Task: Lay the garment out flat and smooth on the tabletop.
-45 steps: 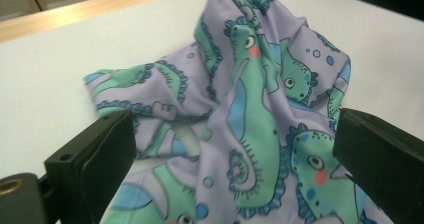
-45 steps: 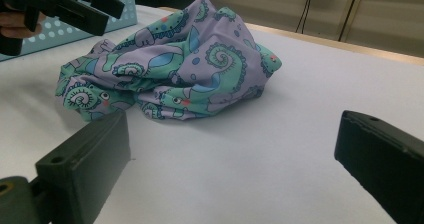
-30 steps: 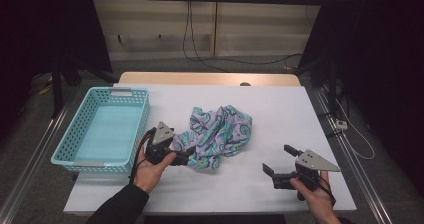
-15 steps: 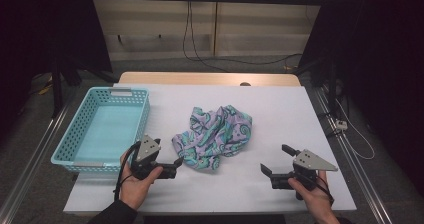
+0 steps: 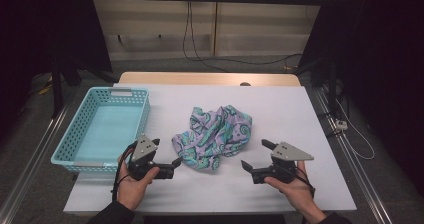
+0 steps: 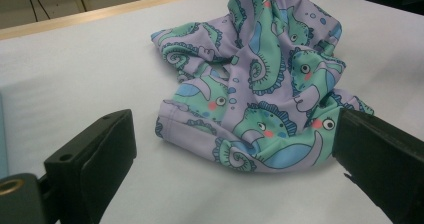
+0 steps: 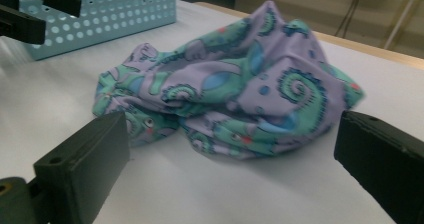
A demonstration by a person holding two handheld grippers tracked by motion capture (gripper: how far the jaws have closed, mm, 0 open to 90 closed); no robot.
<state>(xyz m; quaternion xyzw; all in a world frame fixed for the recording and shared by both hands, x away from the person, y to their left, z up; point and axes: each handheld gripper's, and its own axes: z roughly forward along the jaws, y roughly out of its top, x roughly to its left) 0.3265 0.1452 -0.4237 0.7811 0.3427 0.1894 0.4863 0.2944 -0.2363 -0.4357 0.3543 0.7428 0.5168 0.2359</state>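
Crumpled cloth (image 5: pixel 212 136) on the white table (image 5: pixel 300 109), a gripper at either side.

The high view takes in the whole layout: left gripper (image 5: pixel 167 160) just beside the cloth's near-left edge, right gripper (image 5: pixel 254 156) a little off to its right, both with jaws apart and empty, and a perforated teal plastic basket (image 5: pixel 102 129) at the left. The left gripper view brings out the print: green seahorses on soft, stretchy lilac fabric with a stitched hem.

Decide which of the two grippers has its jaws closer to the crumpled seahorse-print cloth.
The left gripper: its jaw tips sit just short of the seahorse-print cloth, at its near-left hem. The right gripper is clearly farther, with bare table between.
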